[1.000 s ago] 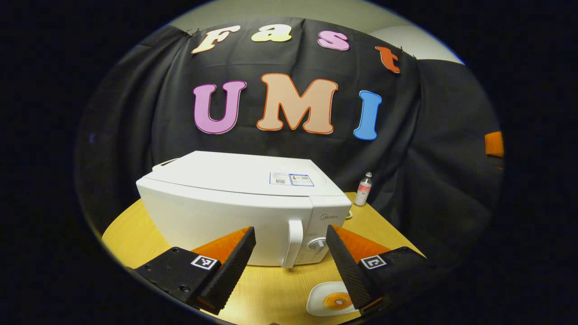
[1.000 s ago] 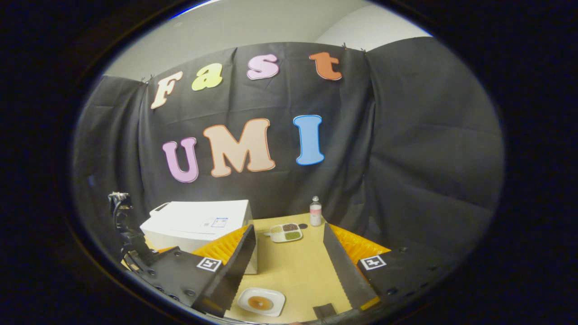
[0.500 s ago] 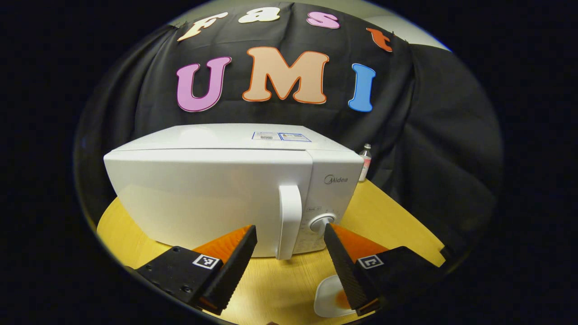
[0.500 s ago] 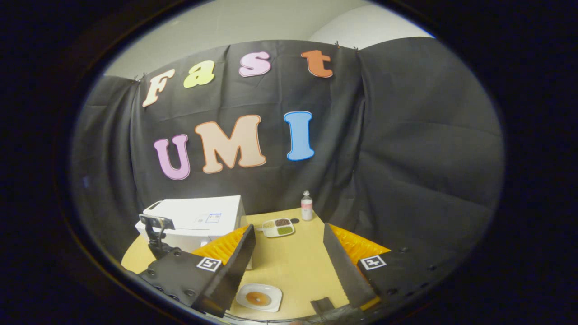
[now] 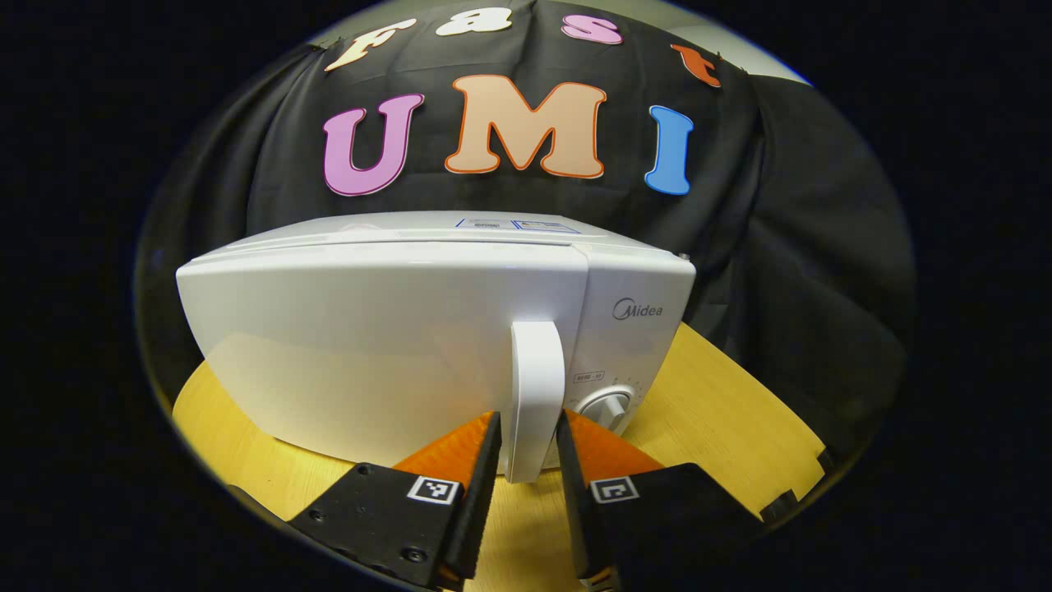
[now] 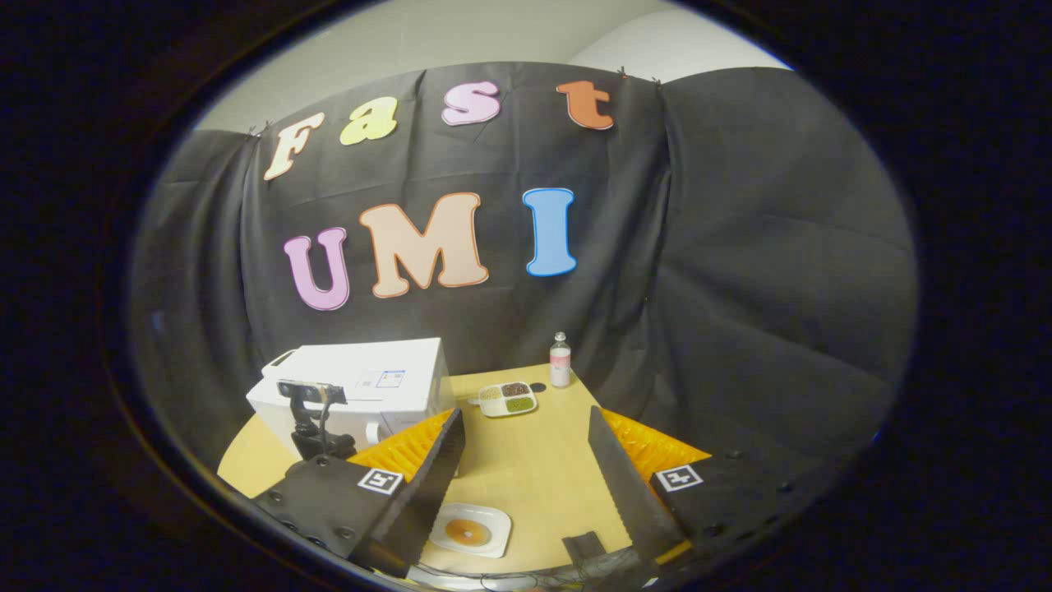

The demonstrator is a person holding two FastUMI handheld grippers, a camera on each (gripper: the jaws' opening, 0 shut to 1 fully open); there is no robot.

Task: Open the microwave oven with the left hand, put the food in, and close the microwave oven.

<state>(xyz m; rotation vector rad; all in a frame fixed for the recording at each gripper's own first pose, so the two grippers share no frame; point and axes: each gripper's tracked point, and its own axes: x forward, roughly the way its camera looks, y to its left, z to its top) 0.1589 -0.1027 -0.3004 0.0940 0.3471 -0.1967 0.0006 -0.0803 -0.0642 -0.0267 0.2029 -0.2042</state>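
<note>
At handle [image 5: 536, 395] — fingers [image 5: 483, 460] straddling, narrowed.

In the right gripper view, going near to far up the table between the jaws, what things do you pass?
White plate with the orange food → divided dish of grains → small bottle at the table's far edge, in front of the black cloth.

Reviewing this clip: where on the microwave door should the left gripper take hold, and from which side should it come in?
On the upright door handle, low down, approached head-on from the front. It is a narrow vertical bar standing proud of the microwave door, so a finger fits on either side. The left gripper already straddles its lower end, jaws close beside it.
</note>
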